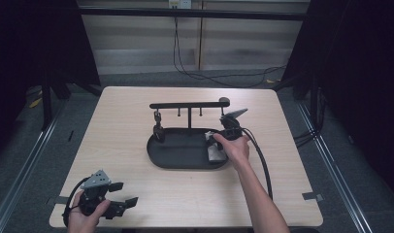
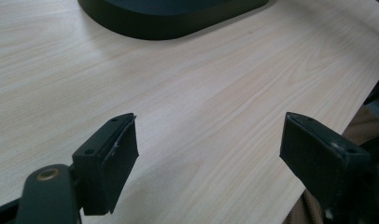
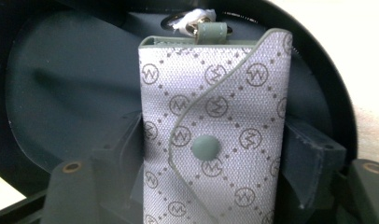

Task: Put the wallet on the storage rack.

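Observation:
A grey monogram-patterned key pouch (image 3: 211, 93) with a green snap button (image 3: 205, 148) lies flat in the black oval tray (image 3: 61, 84), a metal ring at its far end. My right gripper (image 3: 213, 128) stands over it, one jaw at each long side of the pouch, the pads not visibly pressing. In the high view the pouch (image 1: 215, 152) sits at the right end of the tray (image 1: 180, 156), with the right gripper (image 1: 219, 143) above it. My left gripper (image 1: 127, 193) rests open near the table's front left corner. Nothing but bare wood lies between the jaws of the left gripper (image 2: 210, 121).
A black rack with a horizontal bar (image 1: 188, 105) and small hooks rises from the tray's back; a dark item (image 1: 158, 127) hangs at its left. The wooden table (image 1: 137, 111) ends close to the left gripper. Cables (image 1: 209, 75) lie on the floor beyond.

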